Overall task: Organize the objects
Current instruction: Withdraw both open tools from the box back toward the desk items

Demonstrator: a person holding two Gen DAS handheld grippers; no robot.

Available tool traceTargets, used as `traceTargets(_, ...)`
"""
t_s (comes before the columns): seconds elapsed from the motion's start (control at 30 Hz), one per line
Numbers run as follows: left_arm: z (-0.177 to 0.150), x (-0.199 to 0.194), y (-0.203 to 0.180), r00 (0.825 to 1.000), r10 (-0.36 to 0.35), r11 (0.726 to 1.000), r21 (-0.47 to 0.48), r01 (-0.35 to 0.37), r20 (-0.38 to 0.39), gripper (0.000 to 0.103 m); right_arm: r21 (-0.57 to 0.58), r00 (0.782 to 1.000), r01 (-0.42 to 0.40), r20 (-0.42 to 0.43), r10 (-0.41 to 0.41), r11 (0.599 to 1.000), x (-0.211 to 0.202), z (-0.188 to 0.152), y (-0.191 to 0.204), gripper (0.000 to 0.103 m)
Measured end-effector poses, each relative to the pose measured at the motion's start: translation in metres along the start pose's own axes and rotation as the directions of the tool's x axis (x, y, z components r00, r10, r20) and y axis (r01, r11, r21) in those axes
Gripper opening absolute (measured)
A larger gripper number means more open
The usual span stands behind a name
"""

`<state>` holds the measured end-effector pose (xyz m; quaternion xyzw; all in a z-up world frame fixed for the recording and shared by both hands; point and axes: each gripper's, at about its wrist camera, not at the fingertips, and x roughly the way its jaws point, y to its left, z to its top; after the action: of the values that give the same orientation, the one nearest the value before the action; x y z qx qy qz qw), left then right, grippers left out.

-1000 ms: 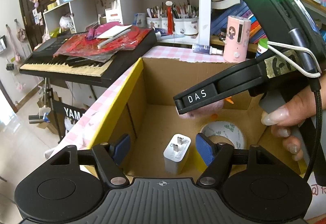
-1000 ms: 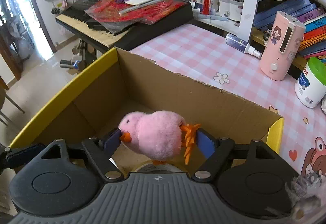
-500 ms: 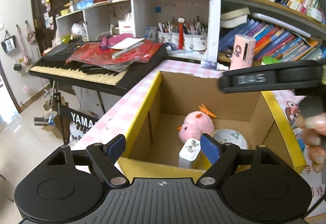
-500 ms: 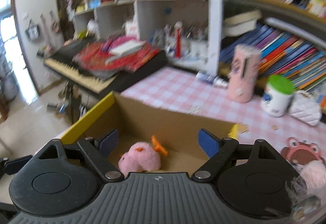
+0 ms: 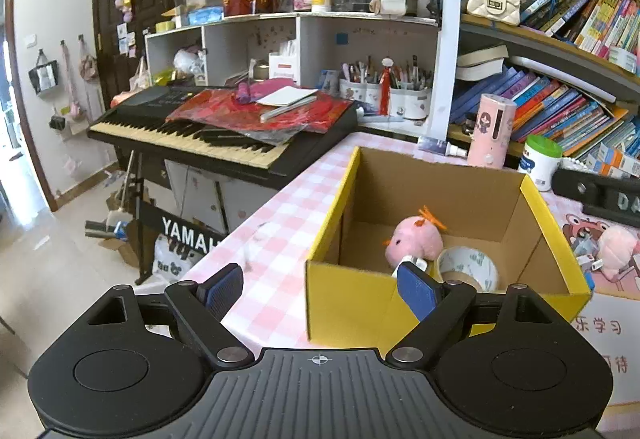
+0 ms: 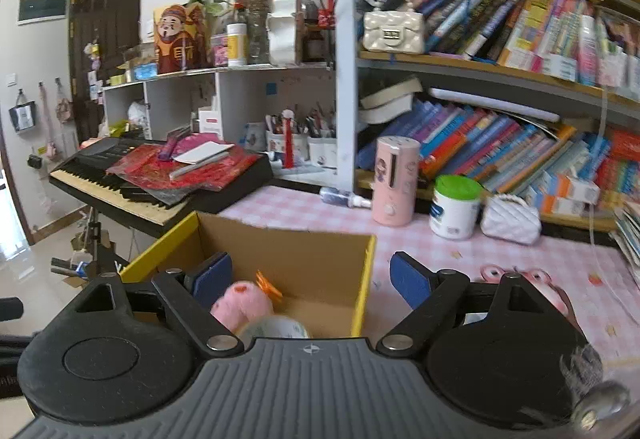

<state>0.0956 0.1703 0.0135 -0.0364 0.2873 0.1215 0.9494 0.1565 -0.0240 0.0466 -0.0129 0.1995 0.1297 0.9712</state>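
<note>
Now the pink chick point(image 6: 240, 305) lies in the box point(image 6: 324, 259), just beyond the released right gripper point(image 6: 310, 279); left gripper point(image 5: 320, 289) spread, empty.

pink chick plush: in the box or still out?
In. The pink chick plush lies on the floor of the cardboard box, beside the tape roll; neither gripper holds it.

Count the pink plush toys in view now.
2: one pink plush chick inside the cardboard box, beside the tape roll; another pink plush on the table right of the box. Others may be hidden.
</note>
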Motion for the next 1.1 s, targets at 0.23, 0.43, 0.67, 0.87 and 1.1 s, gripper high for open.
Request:
traceTargets(0.23,-0.020,-0.017,0.012,1.000,-0.007,1.000,-0.008,0.007,-0.021,0.087,-0.010,0.997,0.057,-0.055,-0.058,0.998,-0.027,-0.033,0.011,0.086)
traceTargets(0.43,-0.041,-0.033,0.019,0.998,-0.008,1.000,-0.001,0.008,-0.058,0.087,-0.045,0.990,0.089,-0.109,-0.094,0.995,-0.049,-0.060,0.026,0.086)
traceTargets(0.67,-0.061,-0.046,0.021,0.995,-0.012,1.000,0.025,0.014,-0.099,0.088,-0.086,0.980,0.102,-0.160,-0.114,0.991,-0.073,-0.087,0.041,0.088)
traceTargets(0.87,-0.075,-0.060,0.020,0.994,-0.033,0.997,0.062,0.040,-0.106,0.088,-0.092,0.976,0.105,-0.182,-0.121,0.990,-0.092,-0.101,0.046,0.089)
traceTargets(1.1,-0.089,-0.073,0.014,0.991,-0.056,0.990,0.118,0.071,-0.123,0.088,-0.064,0.967,0.131,-0.212,-0.142,0.989,-0.110,-0.119,0.042,0.089)
